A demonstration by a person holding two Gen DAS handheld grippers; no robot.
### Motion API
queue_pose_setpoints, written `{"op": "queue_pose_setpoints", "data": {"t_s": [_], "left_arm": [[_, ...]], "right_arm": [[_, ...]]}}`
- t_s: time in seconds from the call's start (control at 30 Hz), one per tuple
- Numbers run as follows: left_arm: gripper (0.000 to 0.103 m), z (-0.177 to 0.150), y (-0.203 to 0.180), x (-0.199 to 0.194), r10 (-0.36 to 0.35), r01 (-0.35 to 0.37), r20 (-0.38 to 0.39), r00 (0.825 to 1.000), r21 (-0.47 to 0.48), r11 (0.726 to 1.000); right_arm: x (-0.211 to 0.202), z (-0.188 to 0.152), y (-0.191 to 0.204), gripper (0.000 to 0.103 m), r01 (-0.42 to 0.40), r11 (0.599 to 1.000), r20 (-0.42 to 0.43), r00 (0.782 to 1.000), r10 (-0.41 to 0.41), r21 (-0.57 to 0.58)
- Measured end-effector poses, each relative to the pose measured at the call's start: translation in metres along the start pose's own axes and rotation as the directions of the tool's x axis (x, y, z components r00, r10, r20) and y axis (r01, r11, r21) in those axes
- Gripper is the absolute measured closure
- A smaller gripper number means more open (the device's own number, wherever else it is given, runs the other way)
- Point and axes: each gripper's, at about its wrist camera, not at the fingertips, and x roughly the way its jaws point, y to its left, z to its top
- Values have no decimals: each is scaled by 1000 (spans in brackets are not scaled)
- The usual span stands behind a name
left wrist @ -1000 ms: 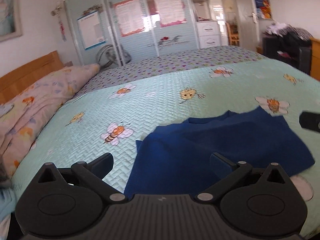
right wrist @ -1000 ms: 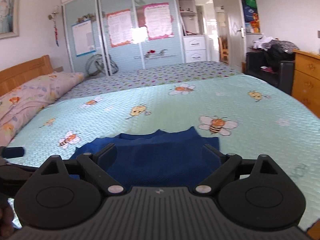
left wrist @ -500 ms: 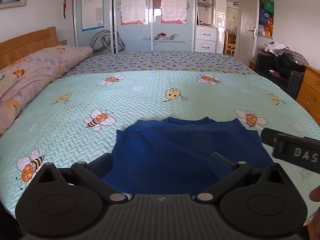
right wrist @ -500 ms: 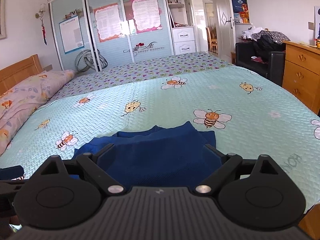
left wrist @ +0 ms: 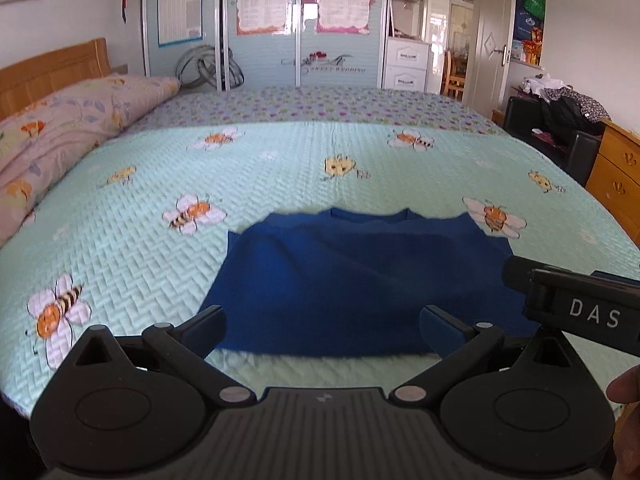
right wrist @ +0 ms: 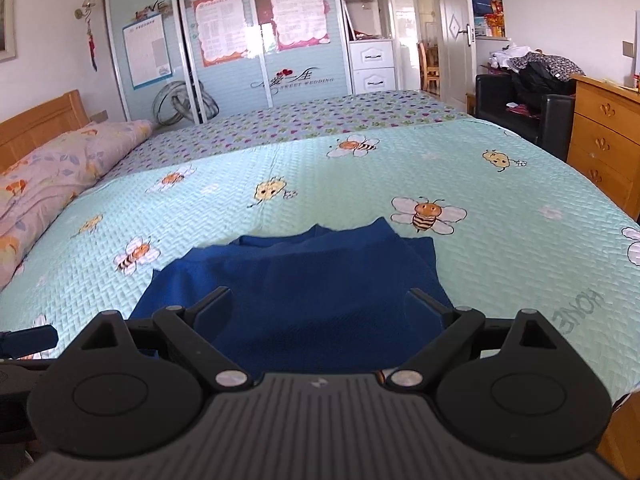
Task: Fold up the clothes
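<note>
Garment (left wrist: pixel 360 280): one dark blue knit piece, lying flat on the bee-print bedspread (left wrist: pixel 280 176) near the front edge of the bed. It already appears folded at least once, with layered edges showing at its far side; the neckline seems to sit there, pointing away toward the wardrobe (left wrist: pixel 260 24). Its long axis runs across the bed, side to side as both wrist views present it. The near hem lies roughly parallel to the bed's front edge, which suits a two-handed pickup.

Left gripper (left wrist: pixel 322 330): fingers apart, nothing between them, poised just over the near left part of the cloth. Right gripper (right wrist: pixel 320 306): fingers spread wide, empty, hovering over the near right part; its body also enters the left view at the right margin. Whether any fingertip touches the fabric cannot be told.

Judgement: the two tools stand side by side along the near hem, presumably to take both corners and carry them toward the far edge for a further fold.

Surroundings: pink floral pillow (left wrist: pixel 60 128) at left, wooden dresser (right wrist: pixel 604 148) at right, both well apart from the garment.
</note>
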Motion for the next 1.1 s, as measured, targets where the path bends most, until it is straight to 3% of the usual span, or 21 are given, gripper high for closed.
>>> {"op": "queue_pose_setpoints", "data": {"t_s": [0.2, 0.5, 1.1], "left_arm": [[1, -11, 9, 4, -4, 2, -61, 998, -28, 1000], [1, -15, 12, 2, 16, -17, -71, 997, -13, 1000], [1, -15, 7, 2, 13, -14, -79, 997, -3, 1000]], "right_arm": [[-8, -5, 4, 10, 8, 1000, -1, 1000, -8, -3], [-4, -18, -1, 10, 8, 1000, -45, 999, -7, 12], [-5, -19, 0, 10, -8, 1000, -44, 999, 8, 13]]}}
